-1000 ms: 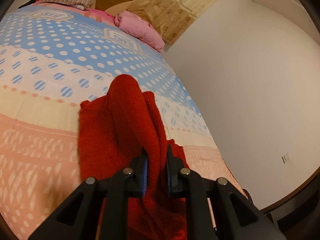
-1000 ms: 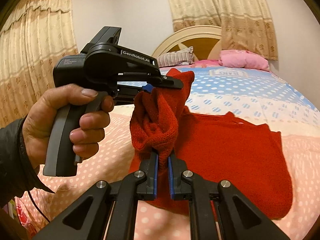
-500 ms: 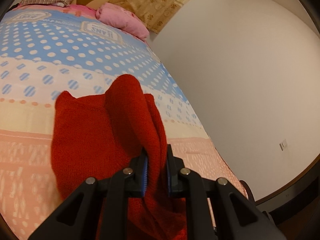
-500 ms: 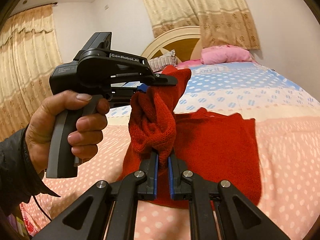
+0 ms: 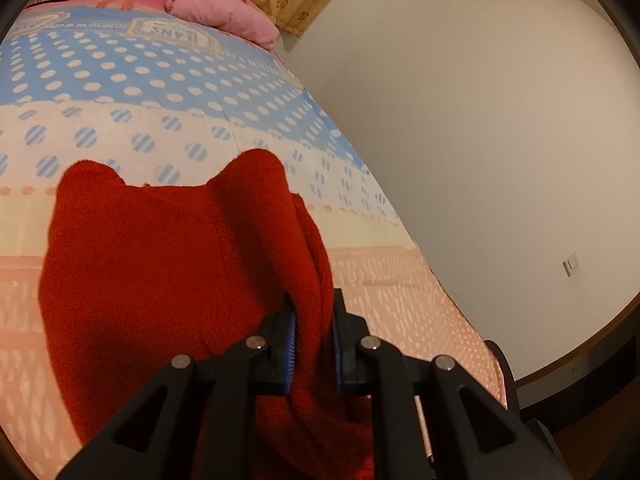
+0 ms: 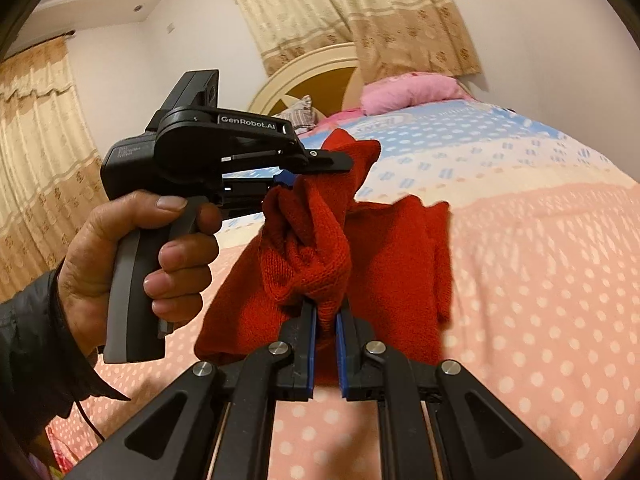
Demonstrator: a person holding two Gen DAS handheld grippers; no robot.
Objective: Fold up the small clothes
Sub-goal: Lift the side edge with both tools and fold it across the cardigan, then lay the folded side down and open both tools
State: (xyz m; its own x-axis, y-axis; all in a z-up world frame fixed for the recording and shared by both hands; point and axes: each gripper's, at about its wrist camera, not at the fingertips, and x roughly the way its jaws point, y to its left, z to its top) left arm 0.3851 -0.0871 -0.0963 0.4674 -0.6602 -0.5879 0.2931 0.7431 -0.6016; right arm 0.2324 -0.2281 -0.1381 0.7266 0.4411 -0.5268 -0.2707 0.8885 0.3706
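Both tools, left (image 5: pixel 313 344) and right (image 6: pixel 326 340), clench the red garment (image 6: pixel 396 264), lengthwise toward the pillows (image 6: pixel 412 92).

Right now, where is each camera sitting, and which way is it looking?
Left wrist view: sits on the left gripper, looking down along its fingers at the red knit on the bed, toward the pink pillow and white wall; no hand shows.
Right wrist view: sits on the right gripper, looking up the bed toward the headboard and curtains; the left gripper and the hand holding it show.
Both views share the red knit, clamped in both grippers, the bed and the pink pillow.
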